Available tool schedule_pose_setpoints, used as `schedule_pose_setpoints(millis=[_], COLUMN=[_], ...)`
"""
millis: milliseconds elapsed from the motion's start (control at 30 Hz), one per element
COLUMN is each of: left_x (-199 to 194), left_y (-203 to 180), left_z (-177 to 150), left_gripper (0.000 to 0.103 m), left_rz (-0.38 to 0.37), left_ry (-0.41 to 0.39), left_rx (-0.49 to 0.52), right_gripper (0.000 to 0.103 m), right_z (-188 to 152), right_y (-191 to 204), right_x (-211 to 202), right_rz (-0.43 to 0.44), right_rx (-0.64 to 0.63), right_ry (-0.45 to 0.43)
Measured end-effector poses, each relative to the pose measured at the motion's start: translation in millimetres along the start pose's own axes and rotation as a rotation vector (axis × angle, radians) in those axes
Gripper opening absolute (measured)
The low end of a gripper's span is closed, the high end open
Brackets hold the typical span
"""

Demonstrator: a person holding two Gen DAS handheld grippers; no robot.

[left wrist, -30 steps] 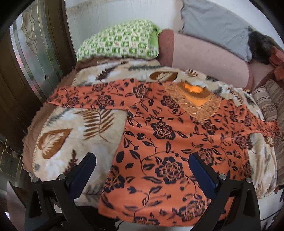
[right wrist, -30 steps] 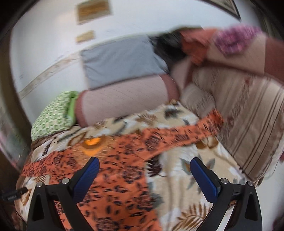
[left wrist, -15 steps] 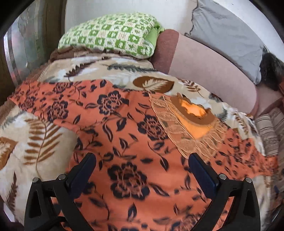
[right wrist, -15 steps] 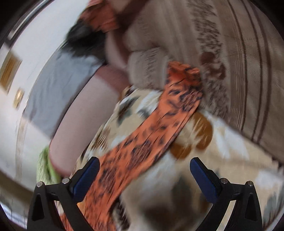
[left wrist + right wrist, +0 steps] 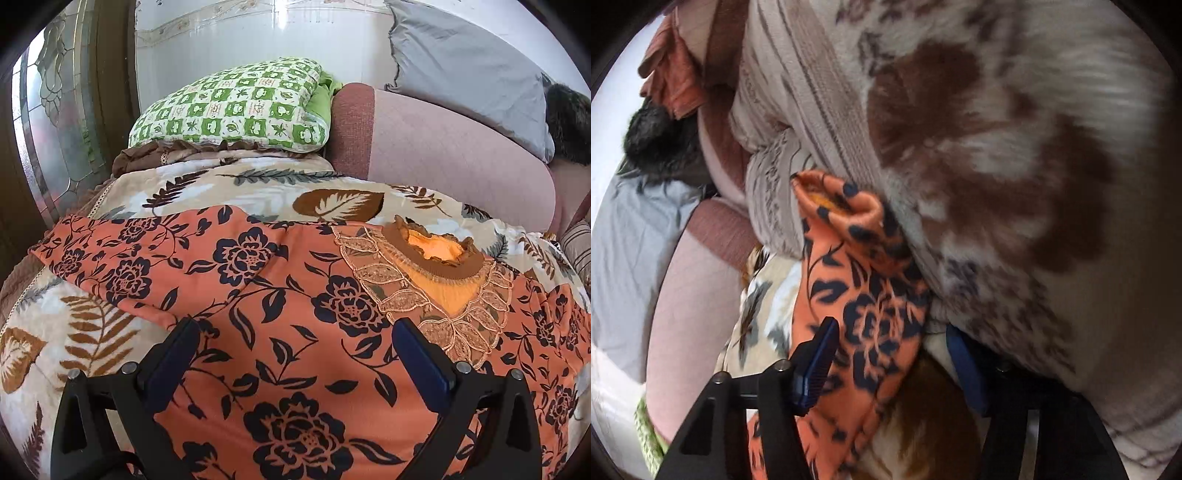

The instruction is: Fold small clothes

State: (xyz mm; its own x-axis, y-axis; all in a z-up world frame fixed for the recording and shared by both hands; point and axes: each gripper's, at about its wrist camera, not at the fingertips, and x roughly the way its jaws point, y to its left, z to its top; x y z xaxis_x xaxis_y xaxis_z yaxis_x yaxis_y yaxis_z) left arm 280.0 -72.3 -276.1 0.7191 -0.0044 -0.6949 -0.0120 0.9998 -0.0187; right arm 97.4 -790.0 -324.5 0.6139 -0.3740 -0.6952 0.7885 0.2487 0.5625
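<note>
orange floral dress [image 5: 295, 332] lies spread flat on the leaf-print blanket [image 5: 92, 332], its lace collar [image 5: 436, 288] seen only from the left gripper [image 5: 291, 347], whose jaws hang wide above the cloth. only the right view shows the sleeve [image 5: 857, 288] against a striped cushion [image 5: 798, 122], the right gripper [image 5: 890, 354] closing around it, pads not yet pressing.

The left wrist camera looks forward and downward past the left claw [image 5: 293, 354], close over the orange floral garment [image 5: 295, 295], with pillows beyond. The right wrist camera, rolled sideways, sits very near the garment's sleeve [image 5: 864, 295] ahead of the right claw [image 5: 894, 362]. The 2 views share garment, leaf-print blanket [image 5: 258, 188] and grey pillow [image 5: 461, 66].
</note>
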Motion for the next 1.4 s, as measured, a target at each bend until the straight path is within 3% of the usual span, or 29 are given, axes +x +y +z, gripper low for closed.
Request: schedule_pose_setpoints(millis=[33,67,100,167,333,567,733,867,1033,1133,1233,1333,1400], left_x=[1,2,2,0,-6,-30,-36,-25,-8,-6,-3,0,2], left_y=[-1,-3,-5,-6,-3,5,34,73,123,141,146,149,149], left_z=[-1,-1,-1,-3,-2,2,9,13,14,13,13,15,15], left_gripper=[0.103,0.103,0.103,0.103,0.103,0.103,0.103,0.103,0.103,0.103,0.103,0.103,0.103], left_rz=[0.002,0.002,0.006,0.006,-0.016,0.0,0.084,0.16,0.212,0.2,0.208,0.194,0.183], left_ry=[0.001,0.001,-0.001,-0.012,-0.036,-0.098,-0.105,-0.043,0.043,0.063,0.07,0.083,0.091], left_rx=[0.007,0.014,0.031,0.049,0.048,0.038,0.029,-0.017,-0.11,-0.15,-0.149,-0.166,-0.174], right_gripper=[0.06,0.037,0.006,0.007,0.006,0.006,0.006,0.006,0.008,0.01,0.012,0.014,0.034], right_z=[1,0,-2,-8,-17,-54,-114,-197,-317,-386,-449,-505,-525], right_y=[3,6,9,15,58,151,232,292,321,330,334,333,336], right_x=[4,7,9,5,-39,-89,-123,-138,-134,-110,-78,-66,-78], right_rz=[0.007,0.016,0.036,0.063,0.256,0.503,0.593,0.625,0.573,0.479,0.315,0.169,0.157], right_rx=[0.0,-0.006,-0.012,0.006,-0.02,-0.094,-0.25,-0.405,-0.583,-0.681,-0.849,-1.092,-1.23], right_ry=[-0.005,-0.007,0.006,0.002,-0.072,0.027,0.136,0.228,0.339,0.411,0.448,0.422,0.323])
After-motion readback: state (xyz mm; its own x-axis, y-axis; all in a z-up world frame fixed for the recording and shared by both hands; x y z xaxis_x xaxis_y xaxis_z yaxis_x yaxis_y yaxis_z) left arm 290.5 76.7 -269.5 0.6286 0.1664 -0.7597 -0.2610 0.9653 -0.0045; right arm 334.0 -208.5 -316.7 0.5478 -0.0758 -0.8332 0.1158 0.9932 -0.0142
